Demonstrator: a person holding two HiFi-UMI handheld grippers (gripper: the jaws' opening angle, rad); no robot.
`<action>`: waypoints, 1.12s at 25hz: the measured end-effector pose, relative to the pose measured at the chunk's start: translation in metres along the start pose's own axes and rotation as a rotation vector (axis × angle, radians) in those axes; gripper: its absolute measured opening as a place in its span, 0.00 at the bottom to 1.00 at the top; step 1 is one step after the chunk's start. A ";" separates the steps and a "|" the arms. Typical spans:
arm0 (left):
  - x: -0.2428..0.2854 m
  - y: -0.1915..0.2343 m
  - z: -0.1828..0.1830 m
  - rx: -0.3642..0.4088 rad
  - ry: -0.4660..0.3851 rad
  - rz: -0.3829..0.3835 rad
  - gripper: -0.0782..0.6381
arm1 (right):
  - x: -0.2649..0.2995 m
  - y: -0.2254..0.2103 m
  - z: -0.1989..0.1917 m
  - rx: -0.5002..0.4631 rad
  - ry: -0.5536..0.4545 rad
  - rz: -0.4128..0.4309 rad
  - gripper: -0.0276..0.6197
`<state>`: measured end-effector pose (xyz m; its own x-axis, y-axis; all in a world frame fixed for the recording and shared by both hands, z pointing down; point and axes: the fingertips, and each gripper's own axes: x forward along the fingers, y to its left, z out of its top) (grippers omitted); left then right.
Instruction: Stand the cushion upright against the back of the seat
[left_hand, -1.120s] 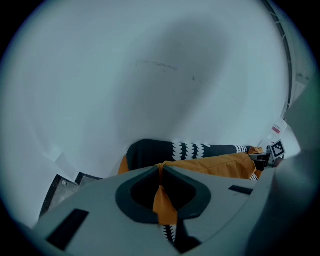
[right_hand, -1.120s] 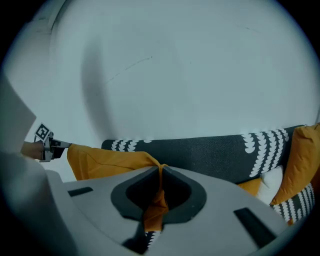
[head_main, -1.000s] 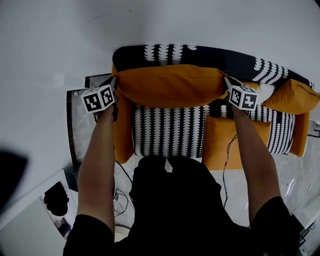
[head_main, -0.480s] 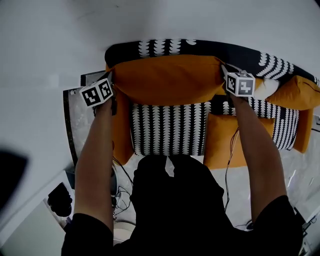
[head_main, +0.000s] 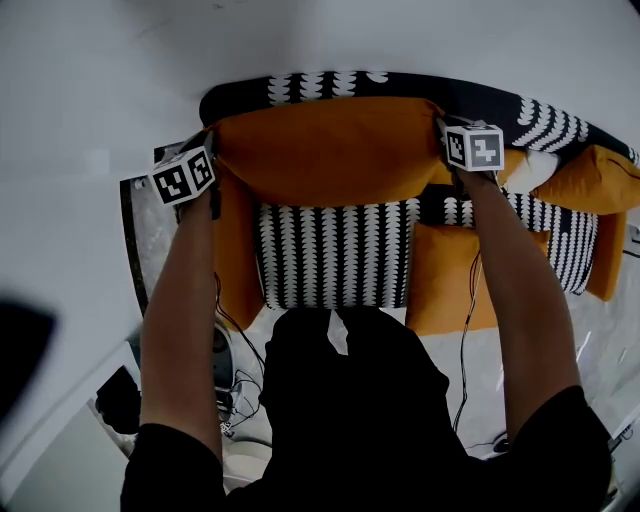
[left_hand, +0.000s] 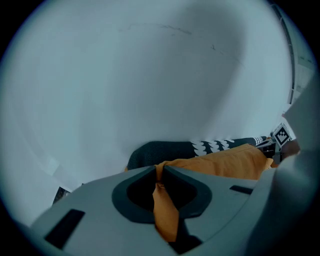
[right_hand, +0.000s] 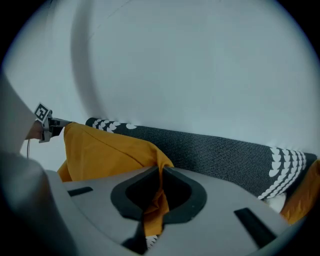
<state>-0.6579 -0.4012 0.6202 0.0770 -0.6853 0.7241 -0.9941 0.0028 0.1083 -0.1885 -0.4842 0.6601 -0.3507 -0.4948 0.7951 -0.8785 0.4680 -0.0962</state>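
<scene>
- left gripper (head_main: 213, 143): jaws nearly together, pinching the left corner of the orange cushion (head_main: 320, 150). In the left gripper view a fold of orange fabric sits squeezed between the pads.
- the cushion runs lengthwise above the striped seat (head_main: 335, 255), right in front of the dark patterned sofa back (head_main: 320, 85). It looks upright-ish and close to the back. I can't tell whether it's leaning on it or whether its bottom edge rests on the seat.
- right gripper (head_main: 441, 127): same deal, narrow jaws clamped on the cushion's right corner, orange cloth bunched in the gap.
- progress guess: most of the way there. What's left is probably settling it against the back, checking it stays up, then letting go of both corners.
- further right, a square orange cushion (head_main: 450, 275) and another orange cushion (head_main: 590, 180) just lie there, untouched.
- writing: no brand or label I can read anywhere, only the black-and-white square markers on the gripper cubes.
</scene>
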 end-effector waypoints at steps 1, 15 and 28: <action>-0.004 0.002 0.005 0.014 -0.018 0.008 0.18 | 0.001 -0.001 0.000 -0.010 0.009 -0.005 0.12; -0.072 0.016 0.025 0.044 -0.104 0.021 0.24 | -0.009 -0.001 0.006 0.056 0.060 -0.023 0.12; -0.135 -0.058 0.004 0.044 -0.111 -0.130 0.13 | -0.090 0.023 0.025 0.042 -0.124 0.030 0.25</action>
<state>-0.6111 -0.3117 0.5134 0.1989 -0.7539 0.6261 -0.9788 -0.1215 0.1646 -0.1856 -0.4471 0.5715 -0.4117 -0.5689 0.7120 -0.8792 0.4536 -0.1459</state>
